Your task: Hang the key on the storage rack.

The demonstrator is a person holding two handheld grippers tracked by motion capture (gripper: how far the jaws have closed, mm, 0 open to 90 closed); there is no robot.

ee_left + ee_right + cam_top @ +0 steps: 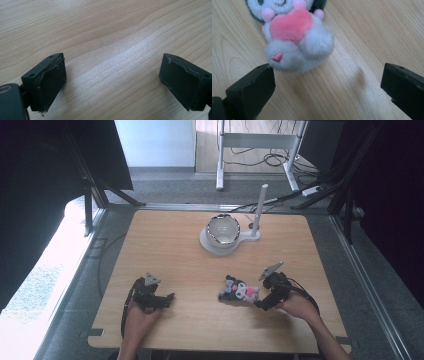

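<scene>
Gaping wide, right tool (328, 85) empty beside plush toy (295, 37), left tool (112, 85) likewise

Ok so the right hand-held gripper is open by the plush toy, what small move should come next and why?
Probably ease the right hand-held gripper forward so its open jaws straddle the plush toy. In the right gripper view the toy lies just ahead of the jaw tips on the table, not yet between them.
</scene>
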